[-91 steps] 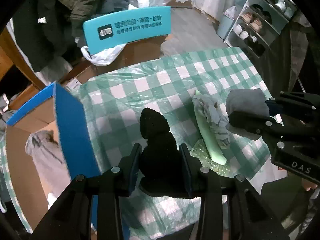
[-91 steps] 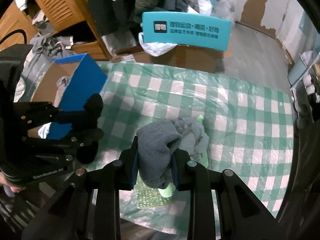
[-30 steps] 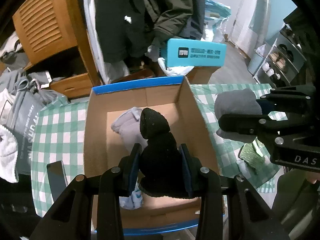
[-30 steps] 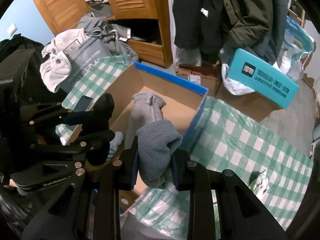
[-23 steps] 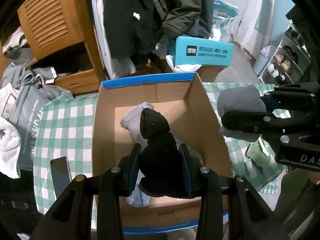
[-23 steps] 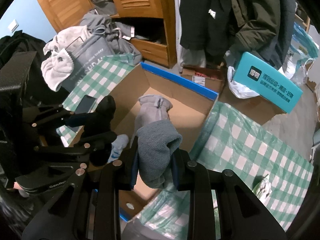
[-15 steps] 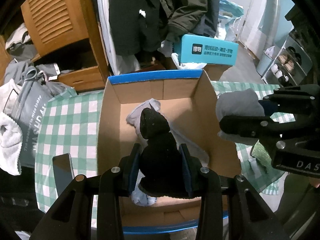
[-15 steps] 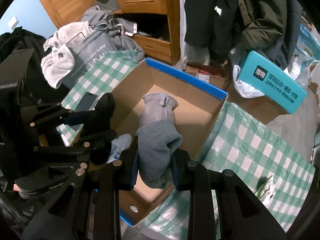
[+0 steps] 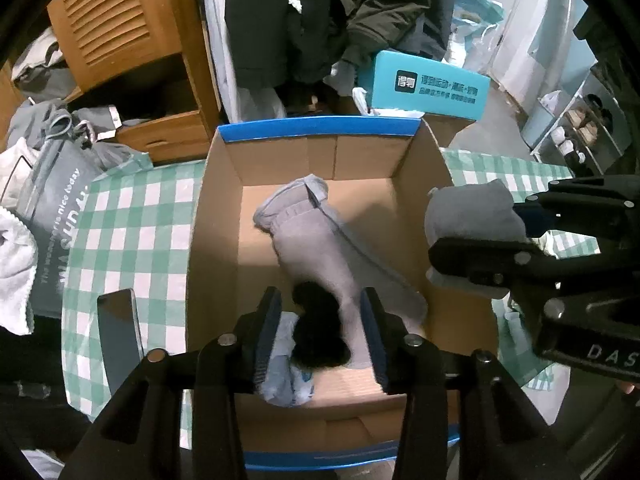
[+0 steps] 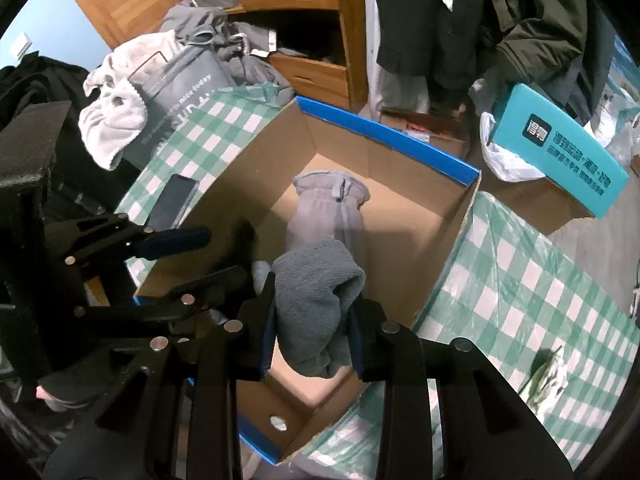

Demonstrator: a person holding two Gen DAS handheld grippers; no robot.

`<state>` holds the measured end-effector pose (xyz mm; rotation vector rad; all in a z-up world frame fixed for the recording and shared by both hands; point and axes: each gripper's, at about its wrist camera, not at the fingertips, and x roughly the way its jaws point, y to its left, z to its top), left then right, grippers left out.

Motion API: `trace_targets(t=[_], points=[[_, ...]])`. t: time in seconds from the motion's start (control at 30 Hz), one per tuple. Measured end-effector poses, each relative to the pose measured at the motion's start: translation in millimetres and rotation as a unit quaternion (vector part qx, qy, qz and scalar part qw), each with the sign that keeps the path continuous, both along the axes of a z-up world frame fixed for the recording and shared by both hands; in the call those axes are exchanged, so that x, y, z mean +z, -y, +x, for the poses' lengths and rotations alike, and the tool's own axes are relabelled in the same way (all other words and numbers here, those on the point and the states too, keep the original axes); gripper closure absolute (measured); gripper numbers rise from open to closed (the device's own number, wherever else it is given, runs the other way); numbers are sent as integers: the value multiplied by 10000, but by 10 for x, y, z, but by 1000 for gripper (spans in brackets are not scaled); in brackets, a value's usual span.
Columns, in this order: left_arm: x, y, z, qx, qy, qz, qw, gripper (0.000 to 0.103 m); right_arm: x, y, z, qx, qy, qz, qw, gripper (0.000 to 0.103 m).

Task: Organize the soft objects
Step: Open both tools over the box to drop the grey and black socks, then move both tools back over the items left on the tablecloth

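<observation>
Black and blurred, the dark sock [image 9: 318, 326] lay low between the fingers of the left gripper [image 9: 320, 334], clear of both pads, apparently dropping onto or already resting on the things in the cardboard box [image 9: 316, 130]. Those jaws had just been opening and stood at a middling width with nothing pinched. The right gripper [image 10: 312, 332] hung over the box's near corner; its jaws had also just been opening, yet the grey sock [image 10: 318, 300] sat bunched between the pads, seemingly pinched, so I judged it held.

Risk, as I judged it: the grey sock hung close to the box's rim on the checked tablecloth [image 10: 532, 280] side. A release from there could let it catch the rim and slide outside. The 2 grippers also stood near each other, so a hurried move could knock them together. The dark sock might cling to a pad for a moment, though no contact showed.

Against the views from 3 seconds before, both grippers were over the box instead of the cloth. Against those from 1 second and half a second before, the left jaws no longer clamped the dark sock, which had sunk beside the pale grey garment [image 9: 320, 248] and a light blue item [image 9: 286, 376]. The grey sock sat between the right pads as before.
</observation>
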<state>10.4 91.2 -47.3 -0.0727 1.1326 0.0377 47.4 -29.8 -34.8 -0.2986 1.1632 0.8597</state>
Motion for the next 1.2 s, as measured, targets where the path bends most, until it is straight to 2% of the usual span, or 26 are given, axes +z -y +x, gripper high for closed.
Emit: trace_targets(t=[0.03,0.1,0.2,0.27,0.5,1.2], points=[[4,0,5,15,3,21,10000,47,-12,1,2,-4,3,-12,10000,67],[22,5,5,35,46,78,10000,38,-26,15,10,-27,-2,-10,10000,60],[35,19,5,26,82,148,9999,35,-23,58,35,-116,39,-23,9999,55],[26,30,8,23,57,160,9999,34,-17,97,59,-170,37,-5,9998,50],[37,99,16,-67,28,129,9999,34,17,233,90,-298,86,35,9995,43],[115,648,57,-549,-4,59,9985,32,79,828,102,-530,262,24,9982,37]])
